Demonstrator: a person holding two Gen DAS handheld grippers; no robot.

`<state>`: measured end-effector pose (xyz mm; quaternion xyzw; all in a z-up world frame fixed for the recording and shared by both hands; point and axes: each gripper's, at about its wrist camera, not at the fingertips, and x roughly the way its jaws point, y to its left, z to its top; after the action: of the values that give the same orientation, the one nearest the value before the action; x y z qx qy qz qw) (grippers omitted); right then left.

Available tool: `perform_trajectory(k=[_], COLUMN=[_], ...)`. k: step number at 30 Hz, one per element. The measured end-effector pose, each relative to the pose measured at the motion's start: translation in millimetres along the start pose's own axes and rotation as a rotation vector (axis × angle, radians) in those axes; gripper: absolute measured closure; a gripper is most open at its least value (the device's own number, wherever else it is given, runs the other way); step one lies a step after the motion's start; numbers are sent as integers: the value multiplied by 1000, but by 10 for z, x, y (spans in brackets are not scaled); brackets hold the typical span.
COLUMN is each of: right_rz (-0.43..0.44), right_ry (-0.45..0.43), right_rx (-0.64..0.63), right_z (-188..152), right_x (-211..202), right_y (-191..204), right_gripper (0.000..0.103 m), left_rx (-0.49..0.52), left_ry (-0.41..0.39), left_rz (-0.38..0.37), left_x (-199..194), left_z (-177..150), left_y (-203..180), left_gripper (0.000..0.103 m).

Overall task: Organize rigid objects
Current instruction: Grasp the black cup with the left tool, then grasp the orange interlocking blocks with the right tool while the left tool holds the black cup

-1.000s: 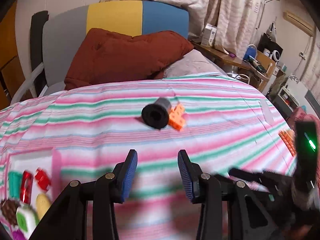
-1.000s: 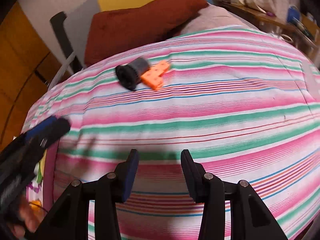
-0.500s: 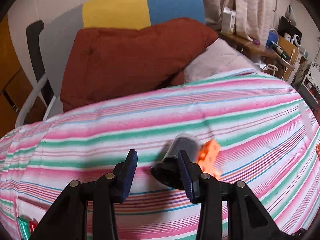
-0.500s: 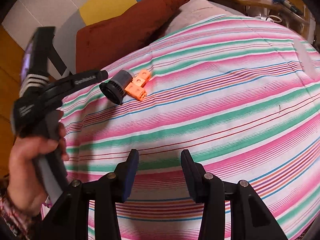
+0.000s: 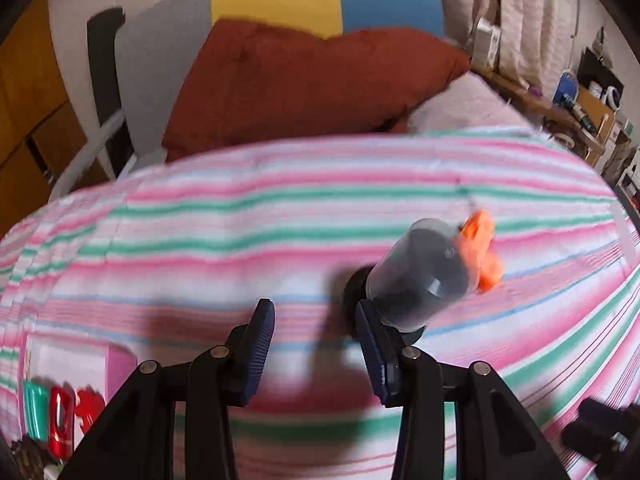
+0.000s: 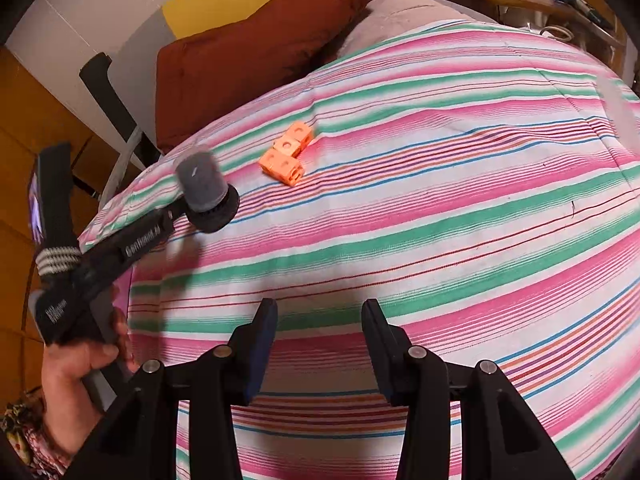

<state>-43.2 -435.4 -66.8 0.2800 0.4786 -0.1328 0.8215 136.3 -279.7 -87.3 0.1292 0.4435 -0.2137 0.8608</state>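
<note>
A dark cylinder [image 5: 420, 276] with a wide black cap [image 6: 218, 212] lies tilted on the striped bedcover [image 6: 440, 220]. An orange piece of joined cubes [image 6: 286, 156] rests a short way beyond it. My left gripper [image 5: 314, 312] is open, with only bedcover between its blue pads. Its right finger [image 5: 370, 336] sits against the cap, so the cylinder lies outside the jaws. The right wrist view shows that gripper [image 6: 180, 210] from the side, held by a hand [image 6: 80, 364], its tip at the cap. My right gripper [image 6: 319, 312] hovers open over bare cover, nearer than both objects.
A rust-red pillow [image 5: 304, 84] leans on the grey, yellow and blue headboard [image 5: 280, 0] at the back. A pink tray [image 5: 116, 364] with small red and green toys [image 5: 60, 412] lies at the near left. A cluttered desk [image 5: 576, 104] stands far right.
My left gripper has moved forward and down to the cylinder. The cylinder now sits apart from the orange piece, shifted left and tilted. The right gripper has barely moved.
</note>
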Motion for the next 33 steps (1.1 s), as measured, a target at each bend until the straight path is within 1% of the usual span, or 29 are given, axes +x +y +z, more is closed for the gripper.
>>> perform_trajectory(k=[1, 3, 5, 7, 9, 12, 14, 17, 18, 19, 20, 26, 30, 33], right_rz=[-1, -6, -9, -8, -9, -10, -10, -12, -12, -12, -12, -13, 9, 11], right_ry=[1, 1, -1, 1, 3, 6, 7, 5, 5, 5, 5, 13, -11, -37], right_rx=[2, 2, 6, 7, 4, 1, 2, 12, 12, 12, 12, 0, -3, -16], right_z=[0, 2, 9, 17, 19, 17, 23, 36, 42, 47, 48, 59, 63, 55], right_x=[1, 3, 3, 9, 21, 35, 42, 45, 48, 52, 57, 108, 134, 187], right_y=[-5, -12, -24, -23, -21, -24, -34, -65, -70, -73, -73, -75, -68, -27], right_gripper=[58, 58, 57, 57, 57, 57, 57, 57, 57, 57, 57, 57, 57, 57], left_rx=[-6, -30, -29, 1, 46, 70, 63, 35, 31, 28, 25, -1, 62, 74], left_ry=[11, 11, -26, -64, -96, -118, -108, -89, -92, -100, -110, -166, -174, -194], left_rz=[1, -24, -64, -88, -110, -91, -72, -94, -98, -110, -120, -125, -110, -124], left_x=[17, -10, -108, -183, -239, -235, -173, -97, -87, -86, -90, -225, -337, -447], left_z=[-46, -136, -208, -231, -191, -44, 56, 145, 144, 151, 141, -59, -289, -461], left_y=[21, 63, 31, -47, -187, -338, -379, -401, -402, -393, -379, -273, -265, -255], left_gripper=[60, 61, 61, 60, 60, 59, 54, 54, 55, 59, 59, 59, 59, 59])
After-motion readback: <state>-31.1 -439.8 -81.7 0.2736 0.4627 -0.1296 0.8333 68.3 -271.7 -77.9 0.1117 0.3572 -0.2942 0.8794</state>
